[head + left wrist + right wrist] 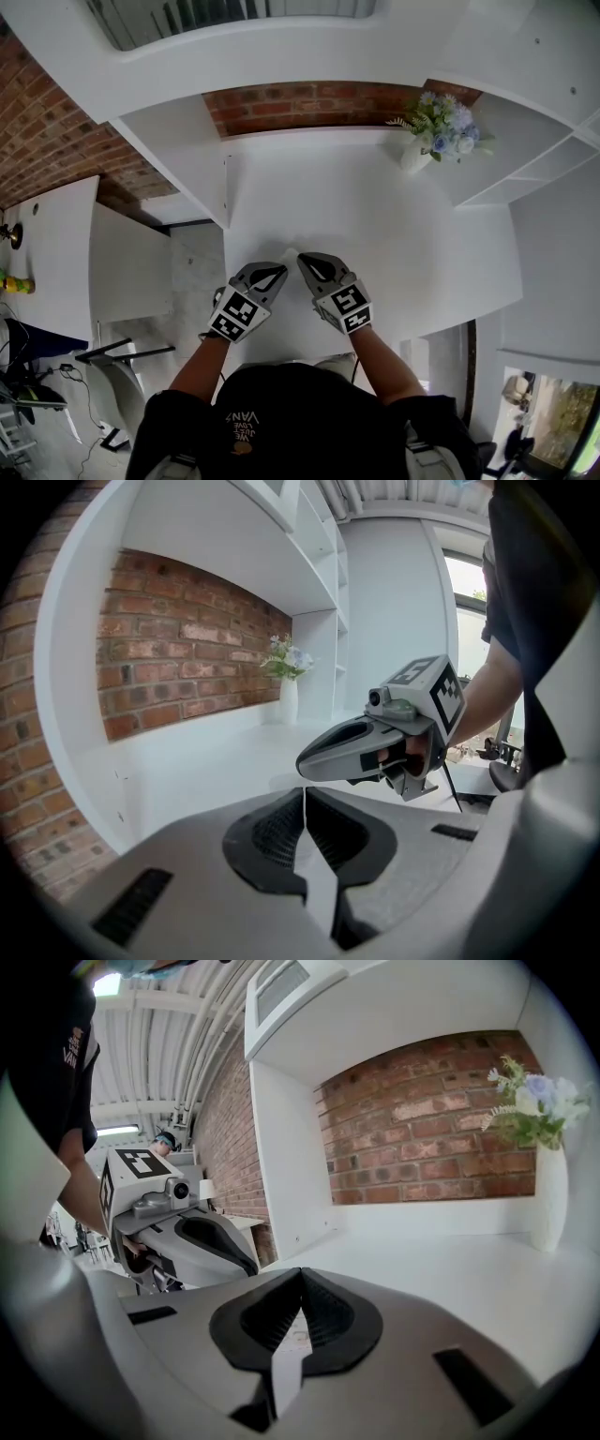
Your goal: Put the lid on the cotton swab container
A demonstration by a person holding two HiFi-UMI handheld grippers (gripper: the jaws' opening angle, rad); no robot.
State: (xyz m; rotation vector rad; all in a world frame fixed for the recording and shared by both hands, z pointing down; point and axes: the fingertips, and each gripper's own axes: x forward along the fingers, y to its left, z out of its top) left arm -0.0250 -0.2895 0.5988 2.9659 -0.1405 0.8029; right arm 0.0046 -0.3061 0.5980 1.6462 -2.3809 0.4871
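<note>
Most of the head view is one broad white desk (375, 244) set into a shelving alcove (169, 131), with a band of red brick wall (300, 105) along its back near the top of the frame. The surface is nearly bare, which leaves plenty of room to work. At the bottom centre is the person's black shirt (291, 422), with both forearms reaching up the frame.

Next in size, the left gripper (279, 269) and the right gripper (304, 260) hang low over the desk just below the middle. They are angled inward so that their tips nearly meet — a pose that, I judge, suits handling one small item with two tools. Each gripper view shows its own jaws clenched, ribbed pads together. A thin pale line stands in the left seam and something pale shows behind the right one; I cannot tell whether either is a pinched edge.

In the upper right a white vase (415, 155) of pale blue flowers (445, 117) stands well apart from the grippers, out of their way.

Smallest is a pale shape (292, 252) right at the two tips — perhaps the cotton swab container or its lid, but white on white and too small to name. Neither shows plainly in any view.

Each marker cube (234, 314) carries black-and-white squares and no words. The shirt's orange print is upside down; part of it looks like "VAN".
</note>
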